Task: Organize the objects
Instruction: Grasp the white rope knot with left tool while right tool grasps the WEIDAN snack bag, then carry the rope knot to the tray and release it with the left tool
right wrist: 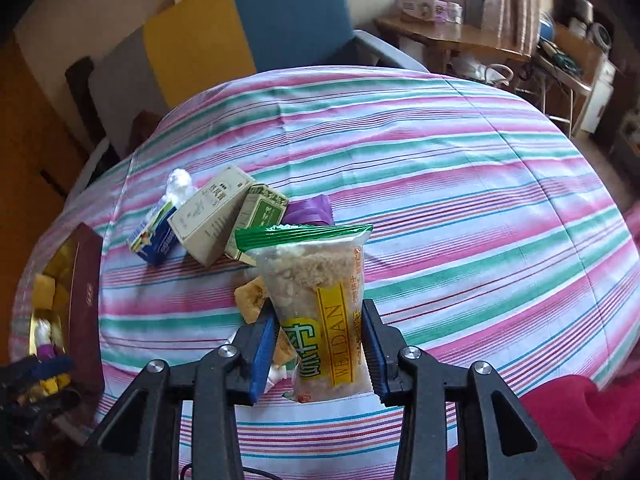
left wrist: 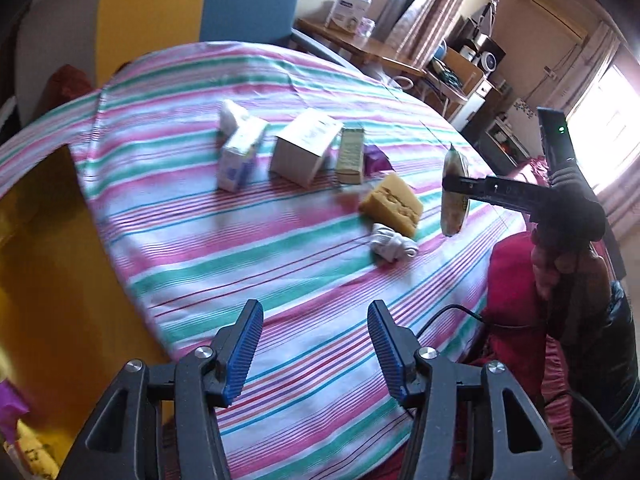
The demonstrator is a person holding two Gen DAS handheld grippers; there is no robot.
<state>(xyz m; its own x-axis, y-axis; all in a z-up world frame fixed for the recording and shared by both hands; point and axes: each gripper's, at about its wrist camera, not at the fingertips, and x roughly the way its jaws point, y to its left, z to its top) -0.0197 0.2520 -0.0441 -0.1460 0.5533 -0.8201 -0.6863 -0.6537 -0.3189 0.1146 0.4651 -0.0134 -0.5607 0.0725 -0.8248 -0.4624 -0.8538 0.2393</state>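
Note:
My right gripper [right wrist: 320, 320] is shut on a clear snack packet [right wrist: 316, 280] with a green top seal and a yellow band, held upright above the striped tablecloth [right wrist: 460, 184]. In the left wrist view that packet [left wrist: 454, 208] hangs edge-on in the right gripper [left wrist: 452, 184] at the right. My left gripper [left wrist: 314, 312] is open over bare cloth, with nothing between its fingers. Further back lie a blue-and-white box [left wrist: 238, 156], a white box [left wrist: 304, 152], a green box [left wrist: 351, 156], a purple wrapper [left wrist: 376, 158], a yellow spongy block [left wrist: 392, 200] and a white cable bundle [left wrist: 392, 246].
A dark red open box [right wrist: 86, 300] holding yellow items sits at the table's left edge. A blue and yellow chair [right wrist: 248, 28] stands behind the table. Red fabric [left wrist: 516, 280] and a black cable [left wrist: 452, 312] lie at the near right edge. A wooden desk [right wrist: 448, 36] stands by the curtains.

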